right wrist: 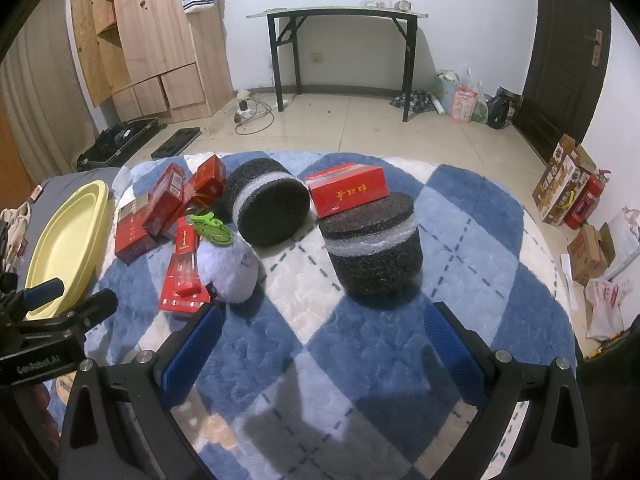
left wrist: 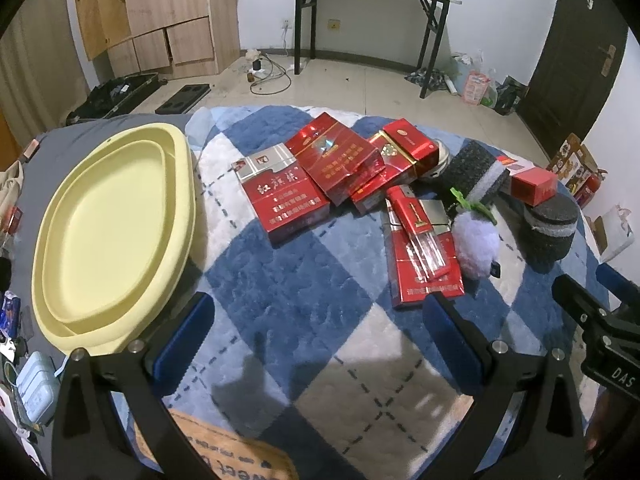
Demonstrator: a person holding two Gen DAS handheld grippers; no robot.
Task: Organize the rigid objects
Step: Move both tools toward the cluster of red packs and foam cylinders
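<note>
Several red cigarette boxes (left wrist: 340, 164) lie in a loose pile on a blue and white checked blanket (left wrist: 304, 272); they also show in the right wrist view (right wrist: 168, 200). One long red box (left wrist: 420, 252) lies flat nearest my left gripper (left wrist: 320, 336), which is open and empty above the blanket. A yellow oval tray (left wrist: 108, 232) sits empty at the left. My right gripper (right wrist: 324, 344) is open and empty in front of an upright black foam cylinder (right wrist: 376, 252) with a red box (right wrist: 348, 190) leaning on it. A second foam cylinder (right wrist: 268, 204) lies on its side.
A white plush toy (right wrist: 230, 268) with a green leaf top lies between the long red box and the cylinders. A light blue case (left wrist: 36, 388) lies beside the tray. Beyond the blanket are the tiled floor, a wooden cabinet (right wrist: 160, 40) and a black-legged table (right wrist: 344, 40).
</note>
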